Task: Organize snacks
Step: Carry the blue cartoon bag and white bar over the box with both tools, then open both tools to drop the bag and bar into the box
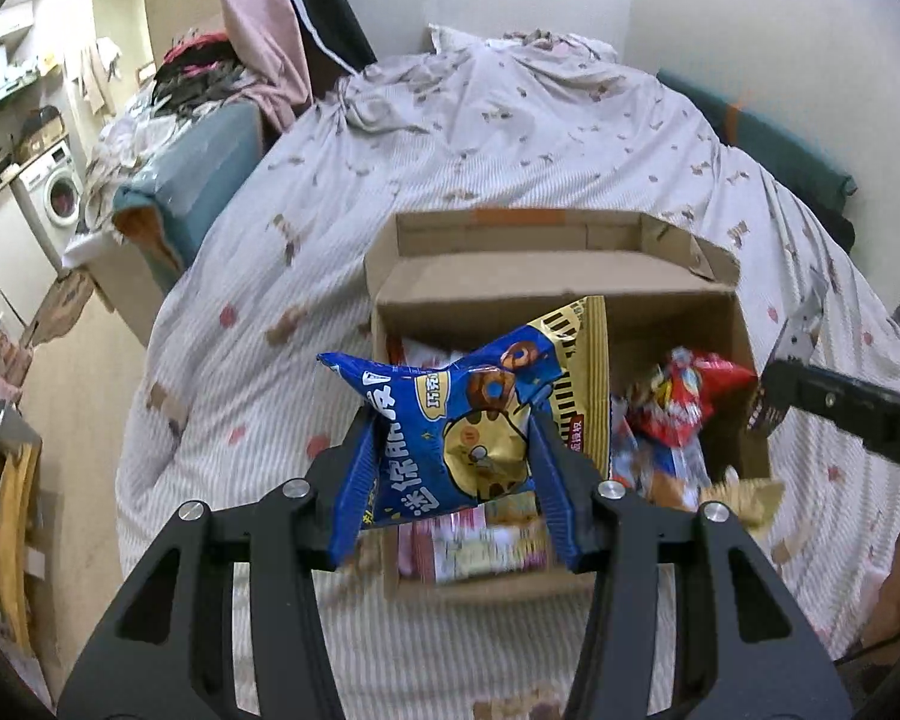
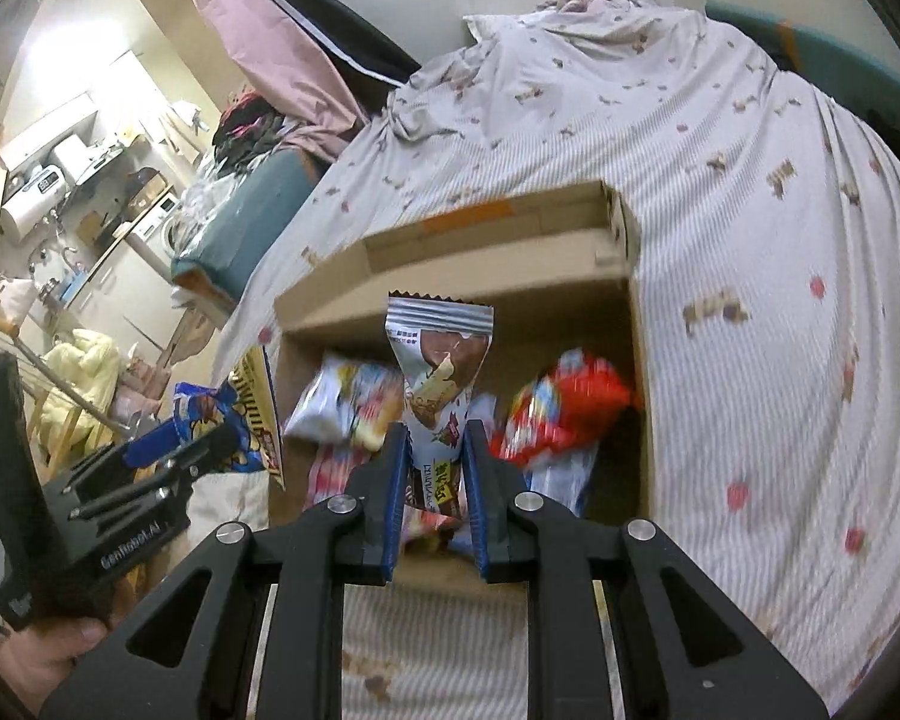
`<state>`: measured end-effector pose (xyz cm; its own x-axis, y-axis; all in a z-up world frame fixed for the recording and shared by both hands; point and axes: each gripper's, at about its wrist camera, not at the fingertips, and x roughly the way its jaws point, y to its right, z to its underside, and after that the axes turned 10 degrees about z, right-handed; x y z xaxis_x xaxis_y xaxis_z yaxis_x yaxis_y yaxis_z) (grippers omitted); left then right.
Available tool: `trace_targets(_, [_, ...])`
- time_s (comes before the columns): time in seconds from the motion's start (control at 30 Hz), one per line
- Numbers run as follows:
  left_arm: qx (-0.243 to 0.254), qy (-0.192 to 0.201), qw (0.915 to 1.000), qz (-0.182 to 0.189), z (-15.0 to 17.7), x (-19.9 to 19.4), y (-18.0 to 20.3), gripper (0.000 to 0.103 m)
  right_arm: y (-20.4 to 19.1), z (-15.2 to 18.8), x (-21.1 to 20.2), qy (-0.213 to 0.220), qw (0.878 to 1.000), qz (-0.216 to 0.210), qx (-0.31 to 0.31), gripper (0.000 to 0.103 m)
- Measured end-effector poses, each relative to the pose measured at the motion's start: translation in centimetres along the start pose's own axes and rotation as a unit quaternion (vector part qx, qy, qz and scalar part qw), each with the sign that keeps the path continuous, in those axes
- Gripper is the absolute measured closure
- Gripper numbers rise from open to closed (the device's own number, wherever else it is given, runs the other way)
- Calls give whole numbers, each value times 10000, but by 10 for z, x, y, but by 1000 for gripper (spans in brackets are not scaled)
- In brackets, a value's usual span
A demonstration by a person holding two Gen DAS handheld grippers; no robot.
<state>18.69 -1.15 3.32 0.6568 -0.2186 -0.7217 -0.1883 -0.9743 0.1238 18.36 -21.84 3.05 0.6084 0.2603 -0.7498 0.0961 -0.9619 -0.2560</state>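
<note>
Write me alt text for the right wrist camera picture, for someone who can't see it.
The right gripper is shut on a white and brown snack packet, held above an open cardboard box of snacks on a bed. At left, the left gripper holds a blue packet.

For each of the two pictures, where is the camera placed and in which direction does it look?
Left wrist view: sits on the left gripper, looks forward and down at the cardboard box on the bed; its own fingers pinch a blue snack bag.
Right wrist view: sits on the right gripper, same downward direction; its fingers pinch a white and brown snack packet, and a hand shows at lower left.
Shared: box, red packet, bed, blue bag.
</note>
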Motion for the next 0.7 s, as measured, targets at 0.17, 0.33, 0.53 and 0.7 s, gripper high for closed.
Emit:
trace_targets(0.17, [39, 50, 10000, 66, 11, 30, -5, 57, 6, -7, 20, 119, 9999, -63, 48, 84])
trace_targets(0.33, [140, -13, 9998, 141, 16, 43, 0, 57, 9, -1, 47, -71, 10000, 6, -7, 84])
trace_targets(0.53, [222, -96, 9996, 155, 18, 51, 3, 57, 5, 4, 65, -231, 9996, 81, -111, 84])
trace_targets(0.7, [76, -190, 9996, 177, 19, 55, -1, 57, 3, 7, 74, -320, 9995, 30, -16, 84])
